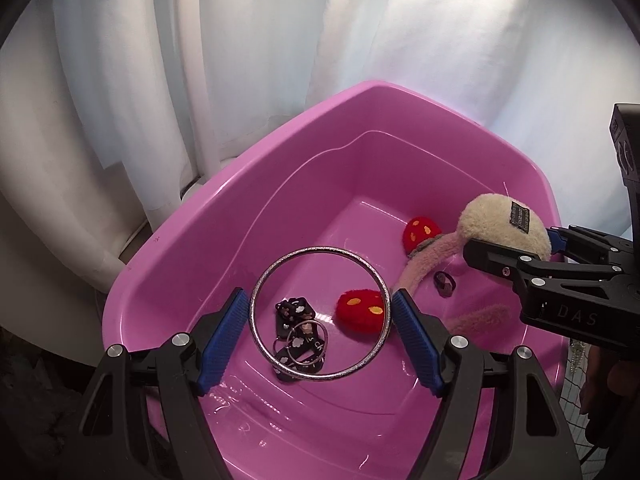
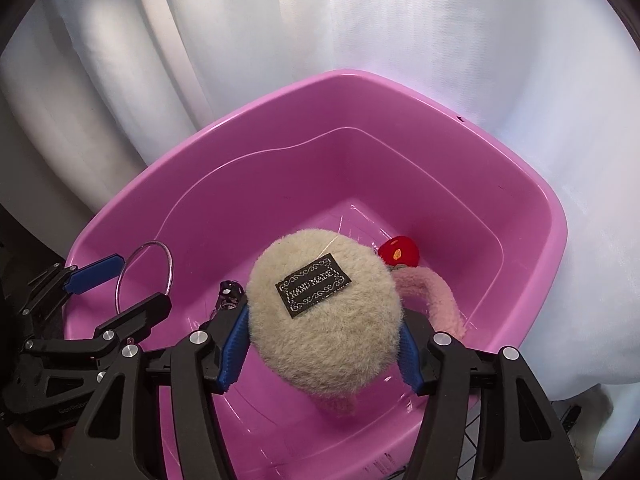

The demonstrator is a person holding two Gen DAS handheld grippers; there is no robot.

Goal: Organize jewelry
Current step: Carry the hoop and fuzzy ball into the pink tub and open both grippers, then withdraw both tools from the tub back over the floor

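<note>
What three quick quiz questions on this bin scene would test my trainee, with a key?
1. True or false: the left gripper holds the thin silver metal bangle between its jaws.
2. Which item is the right gripper clamped on? A) the fluffy cream plush pom-pom with a black label B) a red felt strawberry C) the black charm keyring cluster
3. Fill in: every item sits inside or over the ____ plastic tub.

Key: 1 true; 2 A; 3 pink.
</note>
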